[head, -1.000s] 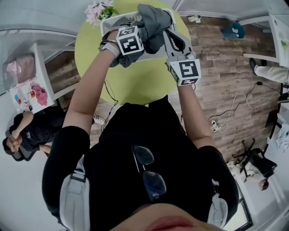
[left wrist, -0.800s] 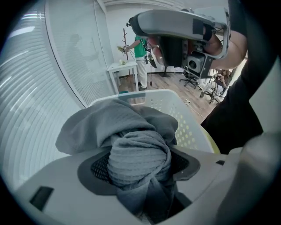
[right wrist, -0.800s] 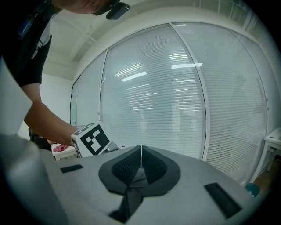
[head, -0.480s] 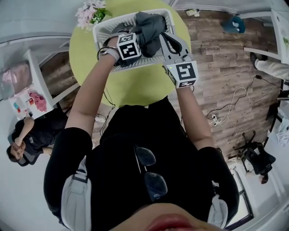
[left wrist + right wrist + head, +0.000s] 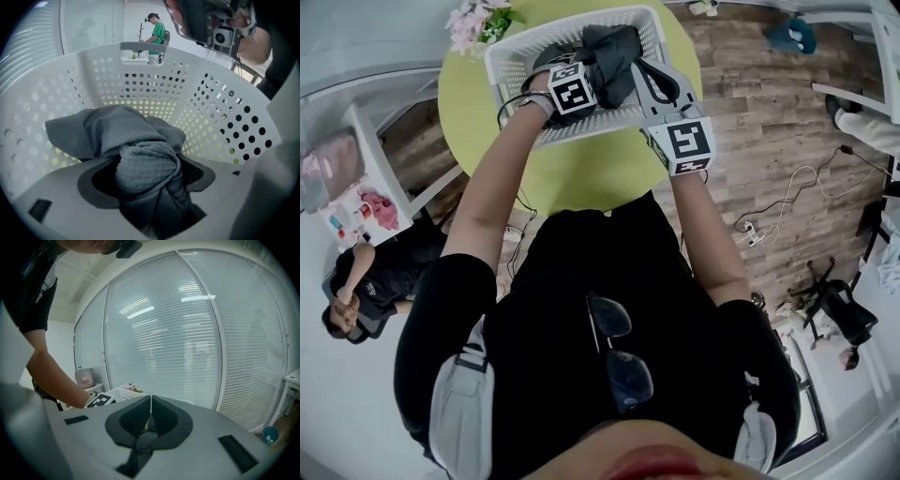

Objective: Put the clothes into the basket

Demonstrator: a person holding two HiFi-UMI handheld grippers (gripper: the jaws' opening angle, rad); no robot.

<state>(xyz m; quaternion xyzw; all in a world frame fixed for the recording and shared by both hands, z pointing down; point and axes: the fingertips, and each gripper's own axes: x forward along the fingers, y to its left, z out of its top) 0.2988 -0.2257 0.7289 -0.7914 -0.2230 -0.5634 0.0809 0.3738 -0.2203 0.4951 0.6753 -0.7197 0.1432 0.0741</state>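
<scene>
Grey clothes (image 5: 140, 154) sit bunched between the jaws of the left gripper (image 5: 150, 163), down inside the white perforated basket (image 5: 511, 70). In the left gripper view a waffle-textured wad fills the gap from pad to pad, and a smoother fold spills out toward 10 o'clock. The jaws stand fairly wide around this bulk. They have just been opening a little, with the cloth between them and touching both pads. Basket walls rise all around that view, with a handle slot at 12 o'clock; beyond it stands a person in a green top (image 5: 157, 35).

In the head view the basket lies at 12 o'clock on a round yellow-green table (image 5: 581, 178). The left gripper's marker cube hangs over the basket's near half, and the clothes are heaped at 1 o'clock from it, within the basket's walls. The right gripper (image 5: 150, 401) reaches in from 4 o'clock, its fingers over the basket's near right corner, just beside the cloth. In its own view the two pads are pressed together with nothing between them, and it looks out level over the basket rim toward slatted blinds (image 5: 187, 333) behind glass. The person's bare forearm (image 5: 51, 376) crosses that view at 9 o'clock.

Pink flowers (image 5: 473, 19) stand on the table at 10 o'clock from the basket. A wood-plank floor (image 5: 769, 122) spreads out at 3 o'clock with a white cable (image 5: 787, 211) on it, and another person (image 5: 366, 281) sits at 8 o'clock.
</scene>
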